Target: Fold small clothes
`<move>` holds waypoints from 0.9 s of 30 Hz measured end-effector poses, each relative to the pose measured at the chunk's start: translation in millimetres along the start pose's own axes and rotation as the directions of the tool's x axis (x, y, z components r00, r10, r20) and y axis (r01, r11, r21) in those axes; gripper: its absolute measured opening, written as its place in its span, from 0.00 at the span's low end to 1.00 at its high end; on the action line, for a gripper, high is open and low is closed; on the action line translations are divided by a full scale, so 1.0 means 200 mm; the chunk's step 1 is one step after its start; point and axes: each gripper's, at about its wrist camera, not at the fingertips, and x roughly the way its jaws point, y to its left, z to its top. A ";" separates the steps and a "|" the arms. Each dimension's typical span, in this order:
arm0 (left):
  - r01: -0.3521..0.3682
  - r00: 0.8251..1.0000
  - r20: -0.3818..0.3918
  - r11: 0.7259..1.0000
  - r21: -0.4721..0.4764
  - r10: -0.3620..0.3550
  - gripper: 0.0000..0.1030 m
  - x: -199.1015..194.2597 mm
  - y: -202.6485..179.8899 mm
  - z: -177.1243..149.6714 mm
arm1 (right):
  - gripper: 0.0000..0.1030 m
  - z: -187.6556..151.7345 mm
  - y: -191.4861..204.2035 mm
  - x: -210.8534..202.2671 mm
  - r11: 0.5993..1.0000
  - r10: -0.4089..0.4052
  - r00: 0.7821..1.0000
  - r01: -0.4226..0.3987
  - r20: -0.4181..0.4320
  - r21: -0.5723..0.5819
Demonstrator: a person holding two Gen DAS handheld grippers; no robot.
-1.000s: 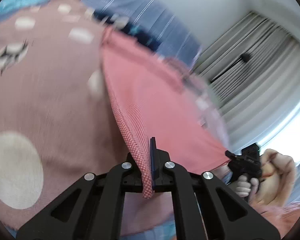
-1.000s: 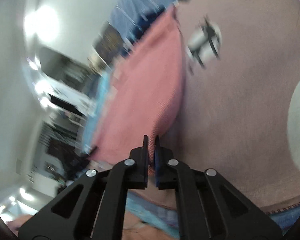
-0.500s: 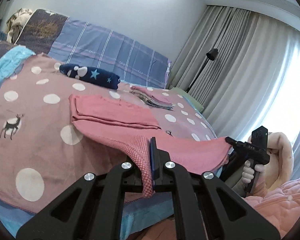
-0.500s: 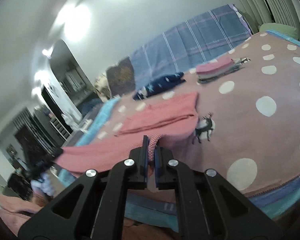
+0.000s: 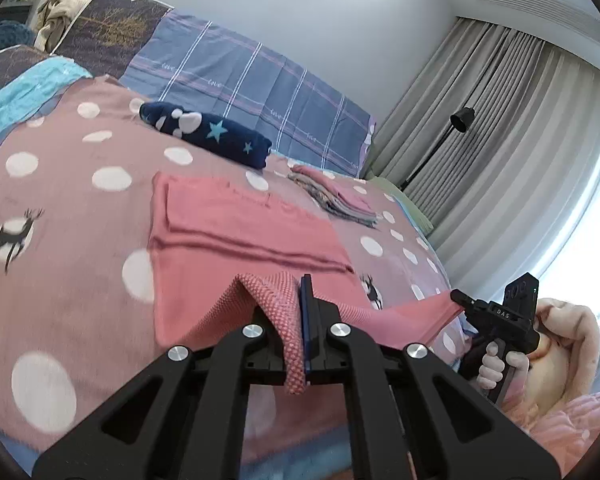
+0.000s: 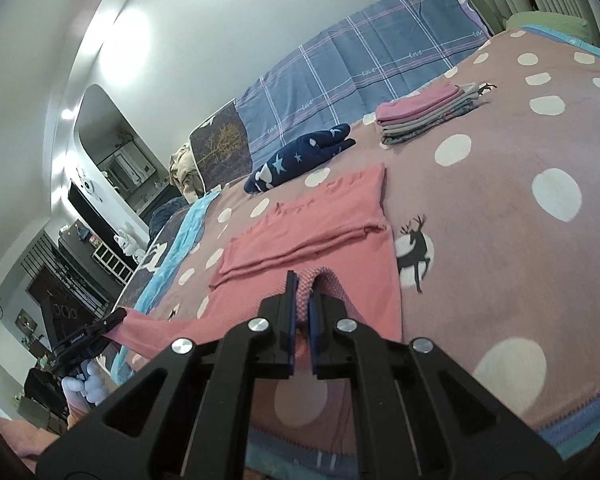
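A pink knit garment (image 5: 236, 220) lies flat on the polka-dot bedspread (image 5: 60, 208), its far part folded over. It also shows in the right wrist view (image 6: 324, 232). My left gripper (image 5: 298, 320) is shut on the garment's near hem at one corner. My right gripper (image 6: 302, 300) is shut on the hem at the other corner; it also appears at the right of the left wrist view (image 5: 460, 300). The hem is stretched between both, just above the bed's near edge.
A navy star-print bundle (image 5: 212, 136) lies behind the garment. A stack of folded clothes (image 6: 424, 114) sits farther right. Blue plaid pillows (image 5: 252, 88) line the headboard. Curtains and a floor lamp (image 5: 460, 120) stand beyond the bed.
Both grippers swung down from high over the bed to its near edge, laying the pink garment flat while holding its hem. Over the last half second they moved slightly closer to the bedspread.
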 end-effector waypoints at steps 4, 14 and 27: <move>-0.023 1.000 0.014 1.000 0.016 0.023 0.04 0.11 0.01 0.13 | 0.05 0.12 -0.03 0.13 1.000 -0.021 1.000 0.021 -0.004 0.008; -0.118 0.993 -0.004 0.992 0.036 0.119 0.04 0.45 0.16 0.45 | 0.05 0.48 -0.07 0.53 0.998 -0.049 0.999 0.048 -0.019 -0.032; -0.267 0.948 -0.189 0.963 -0.044 0.254 0.04 1.11 0.62 0.58 | 0.05 0.70 -0.34 1.30 0.989 -0.148 0.973 0.147 -0.175 -0.020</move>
